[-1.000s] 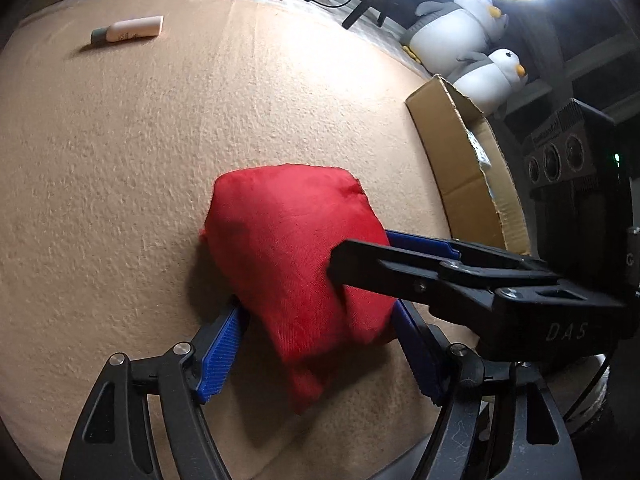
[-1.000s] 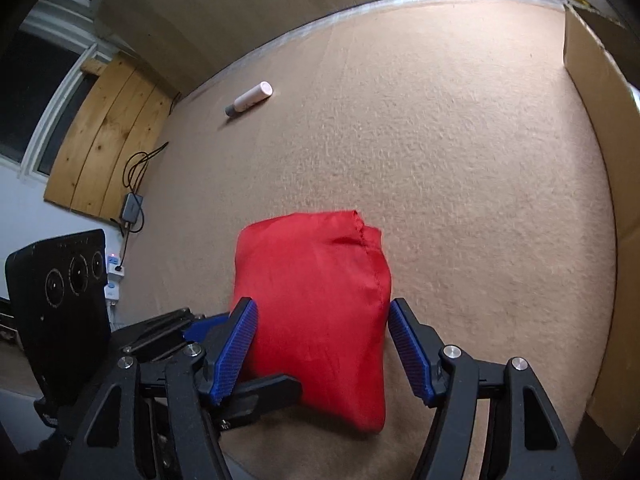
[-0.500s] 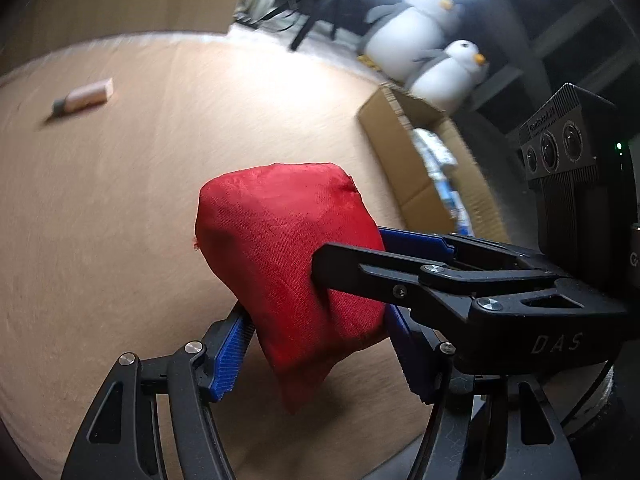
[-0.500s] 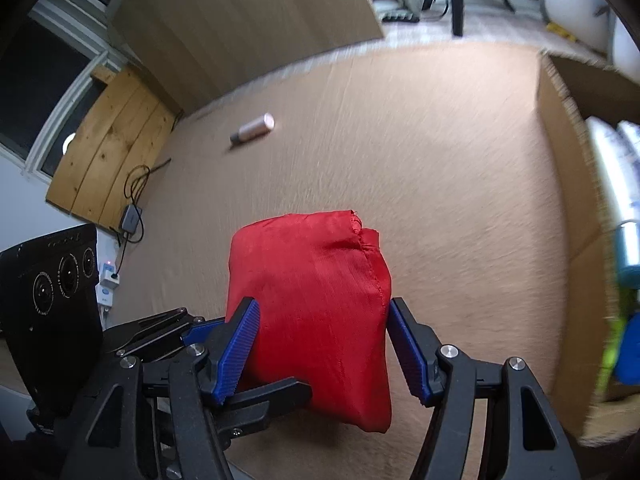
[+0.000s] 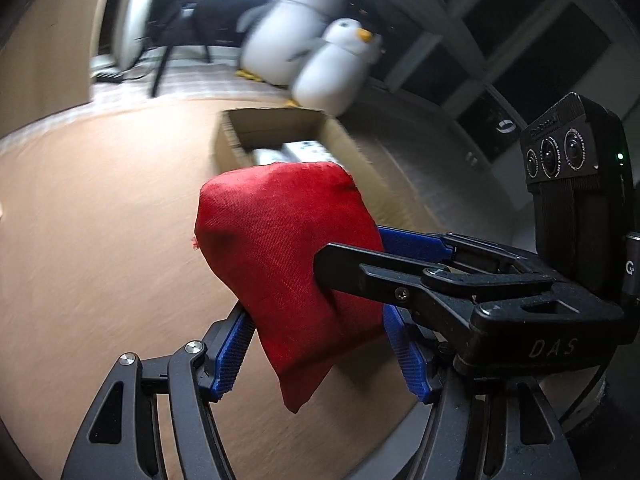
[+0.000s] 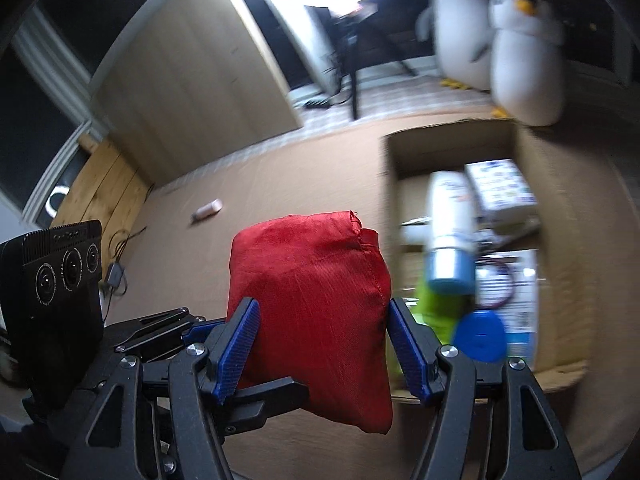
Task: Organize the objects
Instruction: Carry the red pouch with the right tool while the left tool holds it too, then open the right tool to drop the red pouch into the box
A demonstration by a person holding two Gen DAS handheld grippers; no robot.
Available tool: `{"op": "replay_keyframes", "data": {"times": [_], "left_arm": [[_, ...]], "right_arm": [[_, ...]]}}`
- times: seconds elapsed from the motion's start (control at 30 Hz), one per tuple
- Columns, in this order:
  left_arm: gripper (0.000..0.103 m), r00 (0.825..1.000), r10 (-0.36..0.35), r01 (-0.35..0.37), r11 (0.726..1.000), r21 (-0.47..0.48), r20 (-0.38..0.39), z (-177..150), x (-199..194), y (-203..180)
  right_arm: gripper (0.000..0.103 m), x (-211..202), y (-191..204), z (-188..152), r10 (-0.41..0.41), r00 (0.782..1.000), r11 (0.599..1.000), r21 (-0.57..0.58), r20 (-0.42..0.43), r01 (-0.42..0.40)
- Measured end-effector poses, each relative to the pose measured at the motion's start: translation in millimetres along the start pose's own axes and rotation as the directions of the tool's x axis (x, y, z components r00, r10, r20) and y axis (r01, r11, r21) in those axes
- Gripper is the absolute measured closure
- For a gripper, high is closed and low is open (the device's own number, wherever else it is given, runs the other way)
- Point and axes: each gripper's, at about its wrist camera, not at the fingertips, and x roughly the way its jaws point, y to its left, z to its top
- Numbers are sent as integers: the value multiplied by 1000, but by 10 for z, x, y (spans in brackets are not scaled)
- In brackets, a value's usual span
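A red cloth bag (image 5: 288, 256) hangs in the air above the tan carpet, held by both grippers at once. My left gripper (image 5: 320, 344) is shut on its lower part. My right gripper (image 6: 324, 344) is shut on it from the other side; the bag also shows in the right wrist view (image 6: 312, 304). The right gripper's fingers (image 5: 400, 276) cross the left wrist view from the right. An open cardboard box (image 6: 576, 280) lies just right of the bag, holding a white bottle (image 6: 448, 224), a blue lid (image 6: 480, 336) and small packs.
A small pink tube (image 6: 208, 210) lies on the carpet (image 5: 100, 240) far to the left. Two white penguin plush toys (image 5: 312, 52) stand behind the box. A wooden board (image 6: 96, 192) and cables lie at the carpet's left edge.
Both grippers have lifted the red bag off the carpet and carried it toward the cardboard box, whose inside has come into view.
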Motion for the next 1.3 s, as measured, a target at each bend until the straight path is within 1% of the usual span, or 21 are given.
{"op": "replay_keyframes", "data": {"times": [0.1,0.3,0.5,0.6,0.67,0.73,0.8,1.0,1.17,1.3], "left_arm": [[35,1000,-12,12,999,36,-13,133,204,-211],[36,999,-27,30,996,81,-44,238,536,-542],[38,997,-24,31,995,96,-71,285,777,-681],[38,997,-19,27,994,106,-74,325,854,-730],[36,998,-8,16,994,110,-70,343,880,-734],[26,997,16,-7,993,115,-76,348,912,-730],[25,997,22,-13,993,115,-72,342,906,-706],[25,997,32,-25,994,104,-70,313,819,-587],[25,997,49,-45,995,84,-55,287,685,-432],[25,997,65,-63,997,47,-32,259,507,-204]], "right_arm": [[41,-126,-238,11,-36,999,999,34,23,35],[41,-279,-640,40,-80,996,993,87,49,76],[41,-300,-931,61,-103,993,989,114,51,97],[41,-305,-1004,86,-114,992,987,118,54,107],[41,-320,-1036,95,-126,990,987,112,59,118],[41,-328,-1061,110,-148,987,984,111,61,141],[41,-341,-1088,114,-158,985,982,118,67,149],[40,-351,-1107,99,-152,985,979,145,77,140],[40,-354,-1003,86,-133,987,982,150,89,119],[40,-328,-858,82,-114,989,985,143,92,100]]}}
